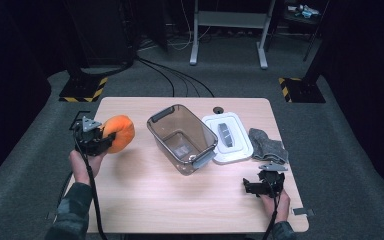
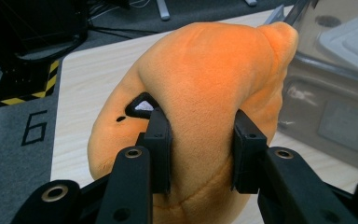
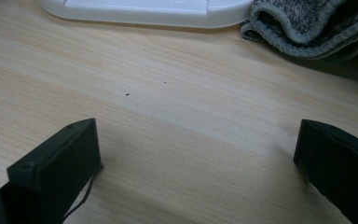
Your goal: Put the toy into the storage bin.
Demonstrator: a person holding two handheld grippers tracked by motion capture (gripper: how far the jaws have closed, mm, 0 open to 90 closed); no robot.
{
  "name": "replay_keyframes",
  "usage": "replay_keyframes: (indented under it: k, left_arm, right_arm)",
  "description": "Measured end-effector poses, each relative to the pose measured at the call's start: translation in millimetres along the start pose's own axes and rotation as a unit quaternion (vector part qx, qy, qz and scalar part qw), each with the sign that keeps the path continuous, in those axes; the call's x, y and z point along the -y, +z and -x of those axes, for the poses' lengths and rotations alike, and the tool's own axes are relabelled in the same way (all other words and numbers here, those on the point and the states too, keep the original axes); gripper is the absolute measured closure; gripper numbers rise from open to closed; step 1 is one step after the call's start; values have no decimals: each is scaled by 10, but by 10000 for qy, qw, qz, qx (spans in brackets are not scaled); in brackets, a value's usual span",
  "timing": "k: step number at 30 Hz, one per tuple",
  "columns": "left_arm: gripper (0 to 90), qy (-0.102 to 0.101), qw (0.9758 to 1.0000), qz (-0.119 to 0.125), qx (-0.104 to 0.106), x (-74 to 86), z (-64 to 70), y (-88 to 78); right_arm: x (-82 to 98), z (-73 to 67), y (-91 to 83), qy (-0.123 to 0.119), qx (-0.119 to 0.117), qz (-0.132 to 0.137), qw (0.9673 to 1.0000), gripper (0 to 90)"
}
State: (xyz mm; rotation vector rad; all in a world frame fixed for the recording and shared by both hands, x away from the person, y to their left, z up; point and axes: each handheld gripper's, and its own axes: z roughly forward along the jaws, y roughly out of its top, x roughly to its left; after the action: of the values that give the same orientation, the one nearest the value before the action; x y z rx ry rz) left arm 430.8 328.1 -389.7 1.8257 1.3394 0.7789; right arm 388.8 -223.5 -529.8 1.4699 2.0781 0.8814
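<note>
The left tongs (image 2: 200, 154) pinch an orange plush (image 2: 200, 88), their black jaws sunk into its soft, short-piled side at the centre of the left gripper view; a small black-edged triangle and a dark dot mark the fabric beside one jaw. In the high view the left tongs (image 1: 96, 137) sit at mid-left of the frame, the rounded plush (image 1: 119, 133) bulging toward the centre, above the pale wood-grain counter (image 1: 145, 200). The right tongs (image 3: 196, 154) stand spread wide with nothing between the jaws, low over bare wood; in the high view the right tongs (image 1: 252, 187) lie at lower right, held by a hand (image 1: 275, 200). At the frame's centre stands a clear, smoky plastic bin (image 1: 182, 138), rectangular with rounded corners and grey latches, set at an angle. Just right of it lies a flat white lid (image 1: 227, 137) with a grey centre handle. Against the lid's right edge rests a crumpled grey knitted cloth (image 1: 267, 145), its coarse weave visible at upper right of the right gripper view (image 3: 307, 23).
</note>
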Motion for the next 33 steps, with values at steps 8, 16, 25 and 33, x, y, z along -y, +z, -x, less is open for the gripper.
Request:
replay_keyframes:
  k: [8, 16, 25, 33]
  left_arm:
    - [657, 101, 9999, 124, 3, -158, 32, -90]
    - [657, 193, 9996, 213, 9, -310, 67, -141]
    - [655, 267, 9993, 271, 37, -475, 116, -182]
    - [654, 336, 9987, 367, 97, -599, 179, -205]
  right_arm:
    - [0, 0, 0, -2, 0, 2, 10000, 0]
    - [0, 0, 0, -2, -1, 1, 10000, 0]
    - [0, 0, 0, -2, -3, 0, 10000, 0]
    - [0, 0, 0, 0, -2, 2, 10000, 0]
